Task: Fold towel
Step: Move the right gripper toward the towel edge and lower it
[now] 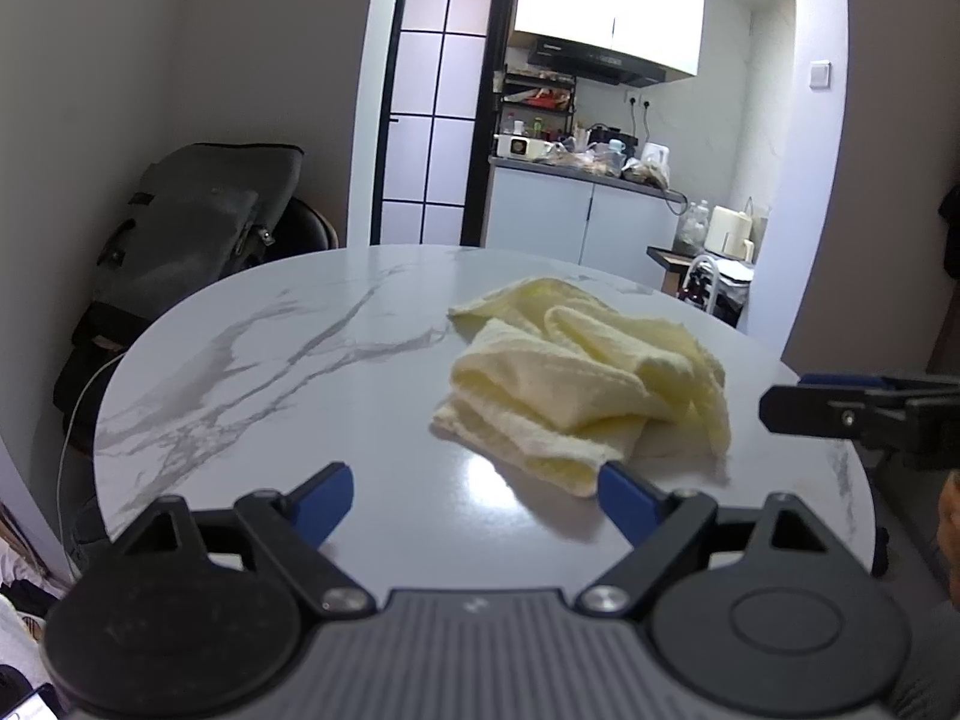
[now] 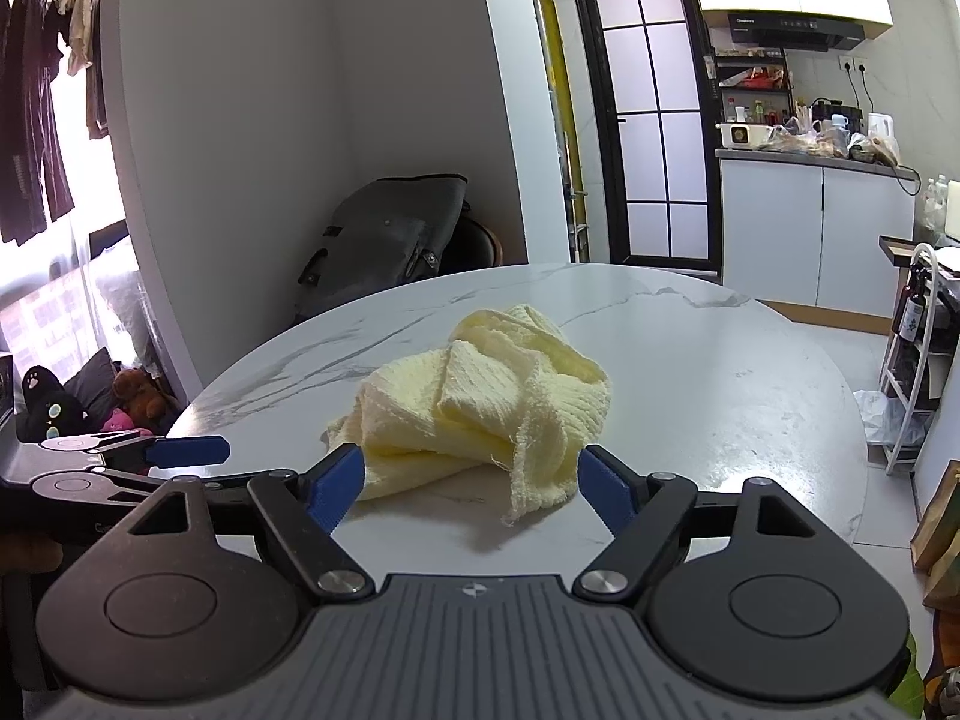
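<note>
A pale yellow towel (image 1: 585,381) lies crumpled in a loose heap on the round white marble table (image 1: 300,372). My left gripper (image 1: 474,495) is open just in front of the heap, its right blue pad close to the towel's near corner. In the right wrist view the towel (image 2: 480,405) sits right ahead of my right gripper (image 2: 471,480), which is open with the towel's near edge and a hanging flap between its blue pads. The right gripper (image 1: 864,411) shows at the right edge of the left wrist view; the left gripper (image 2: 186,450) shows at the left of the right wrist view.
A grey bag (image 1: 198,222) rests on a chair behind the table (image 2: 720,384). A kitchen counter (image 1: 582,171) with clutter stands beyond, and a white rack (image 2: 918,360) stands on the floor at the right. Plush toys (image 2: 90,402) lie at the left.
</note>
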### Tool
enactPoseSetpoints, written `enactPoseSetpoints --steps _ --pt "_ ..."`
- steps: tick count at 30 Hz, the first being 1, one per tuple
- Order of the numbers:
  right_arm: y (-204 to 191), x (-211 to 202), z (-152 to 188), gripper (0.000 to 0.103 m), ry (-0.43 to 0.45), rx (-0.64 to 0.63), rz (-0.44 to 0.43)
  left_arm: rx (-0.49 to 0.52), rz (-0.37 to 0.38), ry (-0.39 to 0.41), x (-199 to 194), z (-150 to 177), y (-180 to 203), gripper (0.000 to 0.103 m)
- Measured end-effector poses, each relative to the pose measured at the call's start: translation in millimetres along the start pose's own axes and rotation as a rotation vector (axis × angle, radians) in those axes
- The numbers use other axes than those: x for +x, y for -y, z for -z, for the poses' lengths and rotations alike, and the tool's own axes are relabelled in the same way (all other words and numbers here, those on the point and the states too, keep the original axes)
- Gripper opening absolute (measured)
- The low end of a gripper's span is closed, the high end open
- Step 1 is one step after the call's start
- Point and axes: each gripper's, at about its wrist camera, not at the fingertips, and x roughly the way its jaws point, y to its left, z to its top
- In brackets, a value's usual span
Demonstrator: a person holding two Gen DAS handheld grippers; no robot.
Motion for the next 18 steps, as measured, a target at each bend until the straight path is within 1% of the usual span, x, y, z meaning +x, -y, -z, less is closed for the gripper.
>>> enactPoseSetpoints --steps 2,4,8,12,18 --pt "-1 1 0 0.082 0.000 -0.007 0.001 0.003 0.006 0.000 0 0 0 0.085" --pt "-3 1 0 0.076 -0.003 -0.022 -0.004 0.006 0.012 -0.002 1 0 -1 0.084" --pt "-7 4 1 0.071 -0.013 -0.056 0.004 0.009 0.028 0.007 3 0 0 0.082" --pt "-4 12 -1 0.070 -0.037 -0.062 0.033 0.010 0.037 0.006 5 -2 1 0.081" --pt "4 35 -10 0.068 -0.095 -0.076 0.054 0.014 0.046 0.015 4 -8 4 0.081"
